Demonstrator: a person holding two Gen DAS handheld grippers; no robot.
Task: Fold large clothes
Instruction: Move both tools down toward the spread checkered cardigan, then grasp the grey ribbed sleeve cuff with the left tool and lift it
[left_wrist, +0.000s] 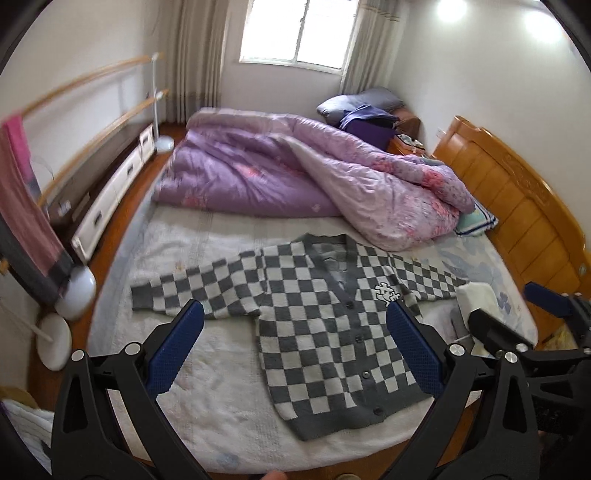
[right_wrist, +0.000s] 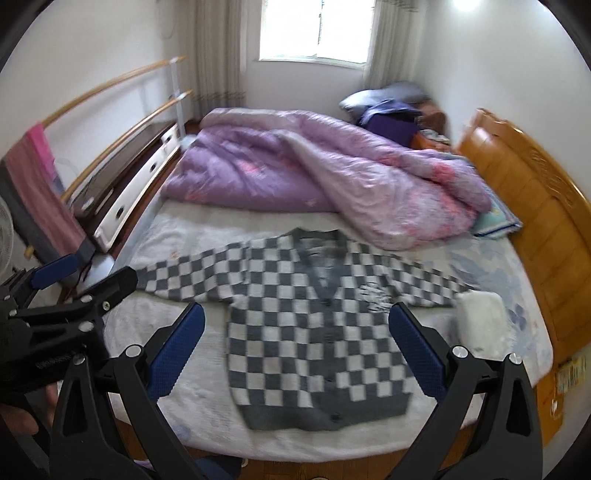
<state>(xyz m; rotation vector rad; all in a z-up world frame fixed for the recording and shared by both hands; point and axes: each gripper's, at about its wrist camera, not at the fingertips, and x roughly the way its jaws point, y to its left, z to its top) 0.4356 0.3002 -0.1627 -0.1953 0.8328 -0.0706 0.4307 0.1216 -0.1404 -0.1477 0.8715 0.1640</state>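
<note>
Both tongs, left tongs (left_wrist: 295, 314) and right tongs (right_wrist: 297, 314), gape empty above the cardigan (left_wrist: 325, 332); right view blurred.

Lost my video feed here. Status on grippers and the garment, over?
Left gripper open, holding nothing. Right gripper open, holding nothing. Checkered cardigan flat on the bed, buttoned, sleeves spread, unfolded. Purple duvet bunched beyond the collar; white bundle by one cuff.
</note>
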